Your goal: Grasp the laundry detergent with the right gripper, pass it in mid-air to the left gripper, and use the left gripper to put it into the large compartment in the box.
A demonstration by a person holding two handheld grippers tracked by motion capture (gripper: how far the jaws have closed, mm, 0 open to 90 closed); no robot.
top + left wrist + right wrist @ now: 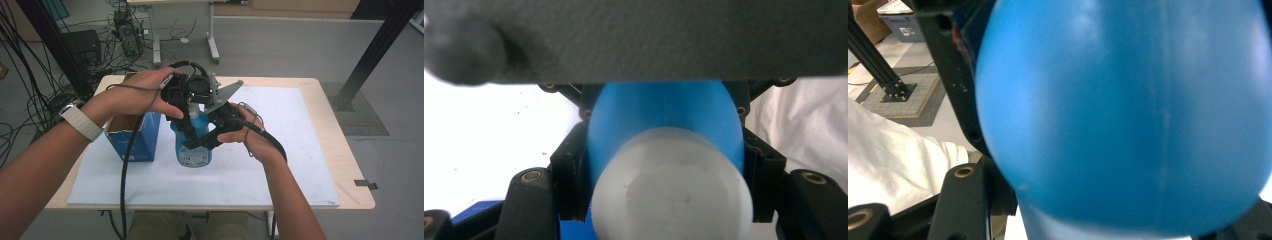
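A blue bottle (198,154) with a white cap stands upright on the white sheet (280,150) at the table's middle. My left gripper (188,122) comes down on it from above. In the left gripper view the white cap (671,197) sits between the black jaws of the left gripper (667,175), which is shut on it, with the blue bottle's shoulder (664,115) just beyond. My right gripper (197,142) reaches in from the right and is shut on the bottle's body. In the right gripper view the blue bottle (1123,115) bulges close up between the jaws of the right gripper (1108,215).
An open blue cardboard box (140,136) stands right beside the bottle on its left. The sheet covers most of the wooden table (347,170). Beyond the far edge are a desk's legs (212,42), cables on the floor and a black frame post (372,55).
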